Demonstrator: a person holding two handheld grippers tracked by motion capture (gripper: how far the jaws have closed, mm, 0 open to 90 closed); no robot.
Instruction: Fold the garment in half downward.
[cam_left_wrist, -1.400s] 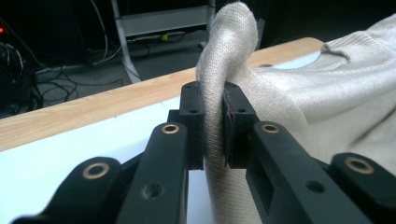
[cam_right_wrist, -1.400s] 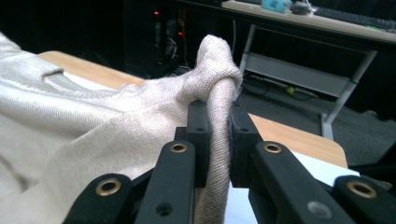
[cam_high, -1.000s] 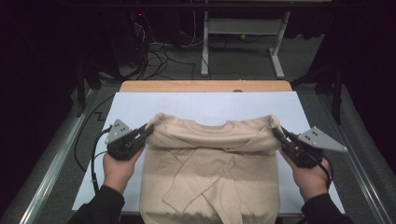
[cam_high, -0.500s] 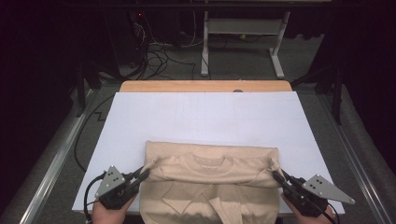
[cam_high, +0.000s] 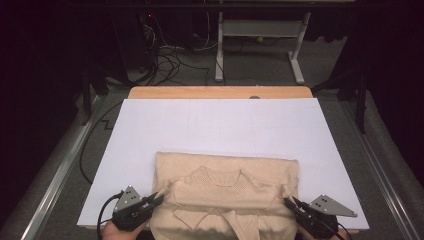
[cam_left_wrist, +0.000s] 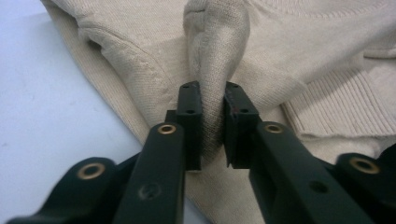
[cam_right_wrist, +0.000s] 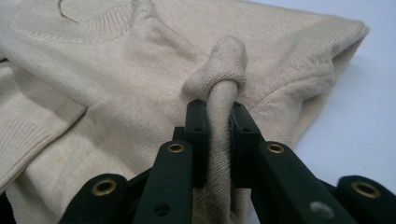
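A beige knit sweater (cam_high: 225, 195) lies folded on the white table sheet (cam_high: 220, 125) near the front edge, neckline facing up. My left gripper (cam_high: 159, 199) sits at the sweater's left edge. In the left gripper view its pads (cam_left_wrist: 191, 112) pinch a raised fold of the sweater (cam_left_wrist: 303, 56); the jaws have just been opening a little, with the fabric still between them. At the sweater's right edge is my right gripper (cam_high: 289, 201). The right gripper view shows the right gripper (cam_right_wrist: 219, 109) shut on a rolled fold of the sweater (cam_right_wrist: 116, 70).
The white sheet stretches bare behind the sweater up to a wooden table edge (cam_high: 220, 92). Metal rails (cam_high: 60, 175) run along both sides. Beyond the table, cables (cam_high: 170, 55) and a white desk frame (cam_high: 295, 60) stand on the dark floor.
Both grippers came down and toward the near edge, carrying the sweater's shoulders with them. The sweater, held up and spread before, now lies folded over itself on the sheet.
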